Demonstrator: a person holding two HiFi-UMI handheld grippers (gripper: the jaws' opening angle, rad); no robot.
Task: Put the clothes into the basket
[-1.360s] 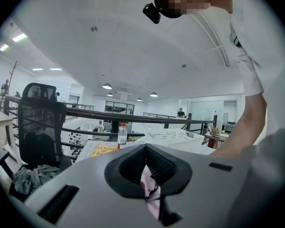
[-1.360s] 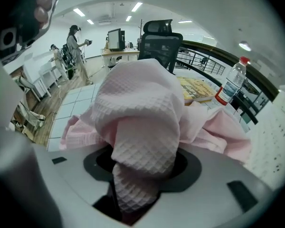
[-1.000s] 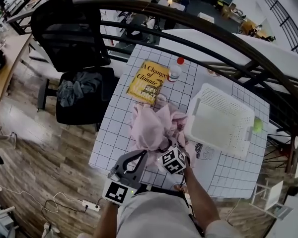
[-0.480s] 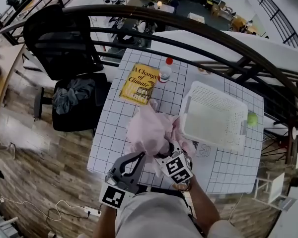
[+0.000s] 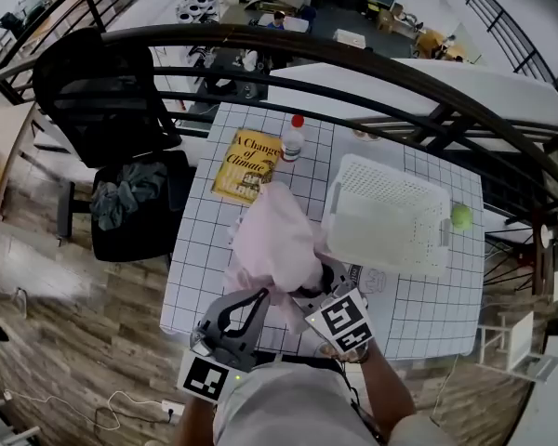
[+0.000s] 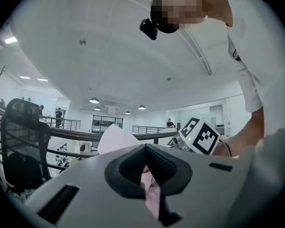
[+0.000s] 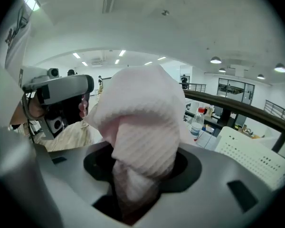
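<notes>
The soft pink ribbed-knit garment (image 5: 274, 244) has risen higher over the white gridded table (image 5: 200, 249) since earlier. The left gripper (image 5: 259, 297) is clamped on a thin fold, the right gripper (image 5: 318, 291) on a thick bunch (likely light and limp, best held by folds). The white perforated plastic basket (image 5: 386, 221) stands beside.
</notes>
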